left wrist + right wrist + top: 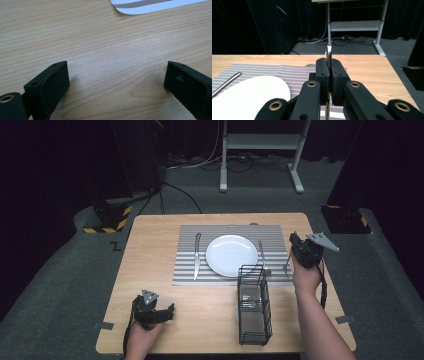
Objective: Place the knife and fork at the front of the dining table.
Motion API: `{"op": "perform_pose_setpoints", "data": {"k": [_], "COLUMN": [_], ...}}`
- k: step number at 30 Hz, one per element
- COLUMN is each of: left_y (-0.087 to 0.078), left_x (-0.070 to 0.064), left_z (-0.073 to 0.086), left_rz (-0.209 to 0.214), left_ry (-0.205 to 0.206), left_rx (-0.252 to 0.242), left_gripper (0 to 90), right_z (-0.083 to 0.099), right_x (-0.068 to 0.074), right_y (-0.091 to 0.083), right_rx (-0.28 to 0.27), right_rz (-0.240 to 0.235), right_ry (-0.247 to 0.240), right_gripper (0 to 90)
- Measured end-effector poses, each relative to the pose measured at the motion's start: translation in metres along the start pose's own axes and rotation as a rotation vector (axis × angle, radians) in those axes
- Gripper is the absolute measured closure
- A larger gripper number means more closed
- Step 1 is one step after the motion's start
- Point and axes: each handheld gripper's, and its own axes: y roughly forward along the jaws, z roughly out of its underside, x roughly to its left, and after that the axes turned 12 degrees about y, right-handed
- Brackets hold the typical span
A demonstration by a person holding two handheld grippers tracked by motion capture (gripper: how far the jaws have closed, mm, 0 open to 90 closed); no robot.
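My right gripper [295, 240] is raised by the right edge of the striped placemat [187, 270]. In the right gripper view, the right gripper [329, 67] is shut on a thin metal utensil [328, 51] that stands edge-on and pokes up past the jaws. Its other end [287, 265] hangs below the hand. I cannot tell which kind of utensil it is. A white plate [231, 255] sits mid-mat, with a knife [197, 257] on its left and a fork [261, 255] on its right. My left gripper [167, 312] [116, 67] is open over bare wood at the front left, holding nothing.
A tall black wire caddy [254, 305] stands near the table's front edge, right of centre, close to the right forearm. The wooden table [150, 250] has bare room left of the mat. A white desk frame [260, 142] stands on the floor beyond.
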Motion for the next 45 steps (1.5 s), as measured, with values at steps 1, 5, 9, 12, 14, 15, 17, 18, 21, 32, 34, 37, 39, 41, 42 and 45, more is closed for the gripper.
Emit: {"op": "perform_pose_setpoints", "data": {"k": [1, 5, 9, 12, 14, 15, 17, 18, 21, 32, 34, 37, 39, 41, 42, 45], "left_y": [0.0, 0.0, 0.0, 0.0, 0.0, 0.0, 0.0, 0.0, 0.0, 0.0, 0.0, 0.0, 0.0, 0.0, 0.0, 0.0], "left_x": [0.0, 0.0, 0.0, 0.0, 0.0, 0.0, 0.0, 0.0, 0.0, 0.0, 0.0, 0.0, 0.0, 0.0, 0.0, 0.0], "left_z": [0.0, 0.0, 0.0, 0.0, 0.0, 0.0, 0.0, 0.0, 0.0, 0.0, 0.0, 0.0, 0.0, 0.0, 0.0, 0.0], "left_rz": [0.0, 0.0, 0.0, 0.0, 0.0, 0.0, 0.0, 0.0, 0.0, 0.0, 0.0, 0.0, 0.0, 0.0, 0.0, 0.0], "left_ry": [-0.001, -0.001, -0.001, -0.001, 0.0, 0.0, 0.0, -0.001, -0.001, -0.001, -0.001, -0.001, -0.001, -0.001, 0.0, 0.0], "left_rx": [0.001, 0.001, 0.001, 0.0, 0.001, 0.001, 0.001, 0.001, 0.0, 0.0, 0.0, 0.001, 0.001, 0.001, 0.001, 0.001], "left_gripper": [6.0, 6.0, 6.0, 6.0, 6.1, 6.1, 6.1, 6.1, 6.2, 6.2, 6.2, 6.2, 6.2, 6.2, 6.2, 6.1], "right_z": [0.0, -0.001, -0.001, -0.001, -0.001, -0.001, -0.001, 0.0, 0.003, 0.01, 0.01, 0.011, 0.012, 0.014, 0.015, 0.016], "right_x": [0.001, 0.002, 0.002, 0.002, 0.001, 0.001, 0.001, 0.001, 0.001, 0.002, 0.001, -0.001, 0.0, 0.0, 0.0, -0.003], "right_y": [0.003, 0.015, 0.027, 0.037, 0.043, 0.047, 0.054, 0.057, 0.066, 0.088, 0.091, 0.096, 0.099, 0.101, 0.102, 0.105], "right_rx": [0.003, 0.018, 0.036, 0.052, 0.064, 0.07, 0.082, 0.084, 0.095, 0.139, 0.148, 0.16, 0.159, 0.164, 0.165, 0.173], "right_rz": [0.004, 0.013, 0.023, 0.032, 0.04, 0.043, 0.051, 0.055, 0.065, 0.084, 0.089, 0.098, 0.104, 0.111, 0.112, 0.114], "right_ry": [0.002, 0.0, -0.007, -0.003, -0.004, -0.005, -0.007, -0.007, -0.012, -0.016, -0.011, 0.004, 0.014, 0.003, 0.007, 0.015], "right_gripper": [86.2, 86.2, 86.2, 86.1, 86.1, 86.0, 86.0, 85.9, 85.8, 85.9, 85.9, 85.8, 85.8, 85.8, 85.7, 85.7]}}
